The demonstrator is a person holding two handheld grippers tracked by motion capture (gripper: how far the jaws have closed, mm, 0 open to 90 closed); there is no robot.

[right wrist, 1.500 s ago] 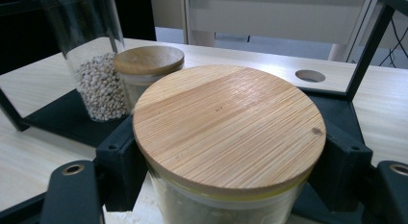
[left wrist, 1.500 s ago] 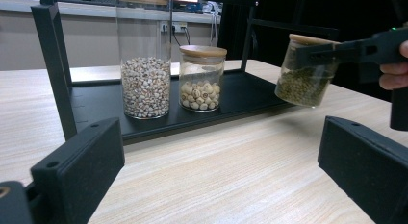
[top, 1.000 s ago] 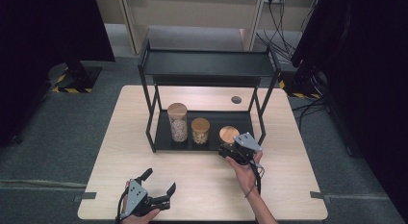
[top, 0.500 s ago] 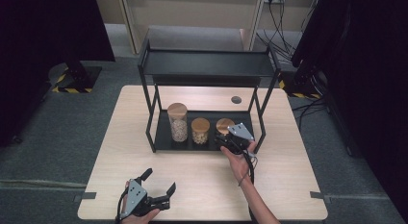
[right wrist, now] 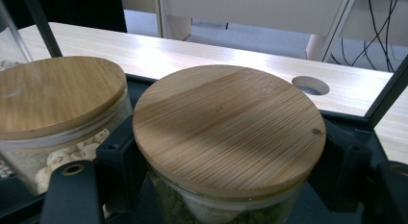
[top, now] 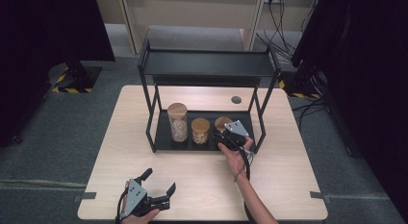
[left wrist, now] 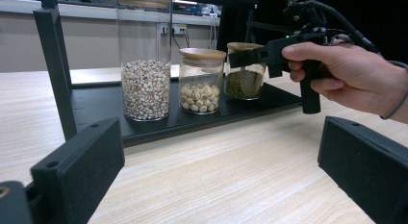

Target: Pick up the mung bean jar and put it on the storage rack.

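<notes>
The right gripper (top: 224, 137) is pinching the small jar of green beans (left wrist: 244, 70), the rightmost of three jars on the black tray (top: 161, 133) at the bottom of the shelf rack (top: 207, 65). In the right gripper view the two black jaws stand on both sides of the glass, just under the bamboo lid (right wrist: 228, 130), and they press on it. The jar stands upright, its long axis vertical, and its base seems to rest on the tray or very close to it (I cannot tell if it is already let down fully).

The relation that matters is on the jar's left: the middle jar with white seeds (top: 200, 130) stands just beside it, and one jaw sits in the narrow gap between the two. So I judge that the next move, opening or pulling back, must go toward the person and not sideways, otherwise the jaw may push the neighbour.

The left gripper (top: 153, 190) rests near the front table (top: 288, 185) edge, its jaws spread and empty, well apart from the jars; the right hand (left wrist: 346, 75) is clearly the nearer one.
</notes>
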